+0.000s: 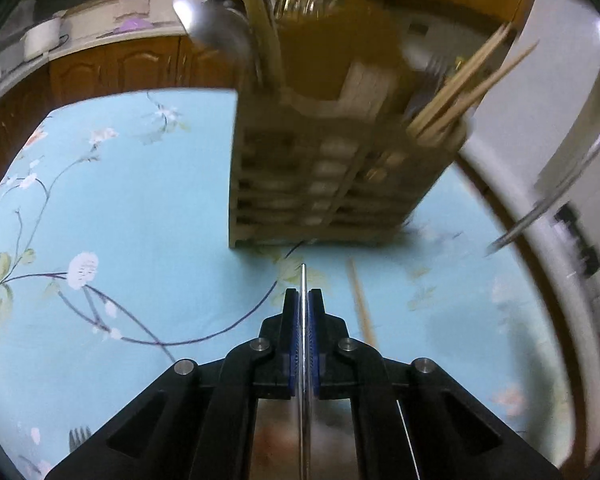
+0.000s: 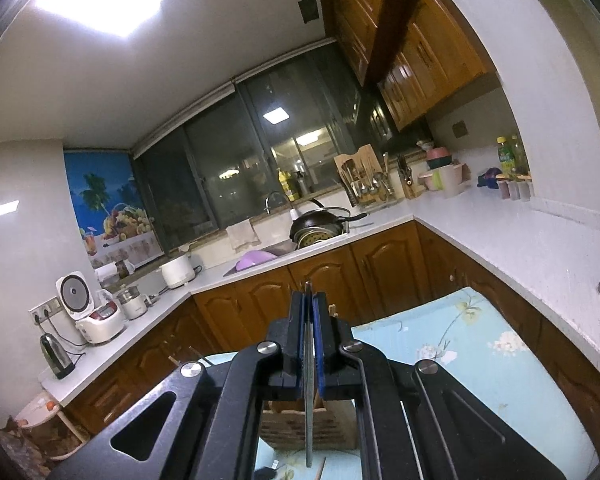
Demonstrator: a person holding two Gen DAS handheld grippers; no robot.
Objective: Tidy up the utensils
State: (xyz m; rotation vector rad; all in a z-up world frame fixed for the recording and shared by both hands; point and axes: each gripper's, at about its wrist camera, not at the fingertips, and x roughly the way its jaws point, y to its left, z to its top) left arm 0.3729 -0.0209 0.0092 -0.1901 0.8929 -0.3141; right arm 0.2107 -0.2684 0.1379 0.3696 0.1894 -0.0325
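A slatted wooden utensil holder (image 1: pixel 320 176) stands on the blue floral tablecloth (image 1: pixel 140 200), with chopsticks (image 1: pixel 464 88) in its right compartment and a metal ladle (image 1: pixel 216 28) in its left. My left gripper (image 1: pixel 304 294) is shut on a thin metal utensil (image 1: pixel 303 276) seen edge-on, just in front of the holder's base. My right gripper (image 2: pixel 309 298) is shut on another thin metal utensil (image 2: pixel 309 420) above the holder (image 2: pixel 284 428). I cannot tell what kind either utensil is.
A loose chopstick (image 1: pixel 362 308) lies on the cloth right of my left gripper, and a fork (image 1: pixel 80 438) at the lower left. A blurred metal utensil (image 1: pixel 540 216) hangs at the right. Behind are wooden cabinets (image 2: pixel 320 280) and a worktop with appliances (image 2: pixel 96 312).
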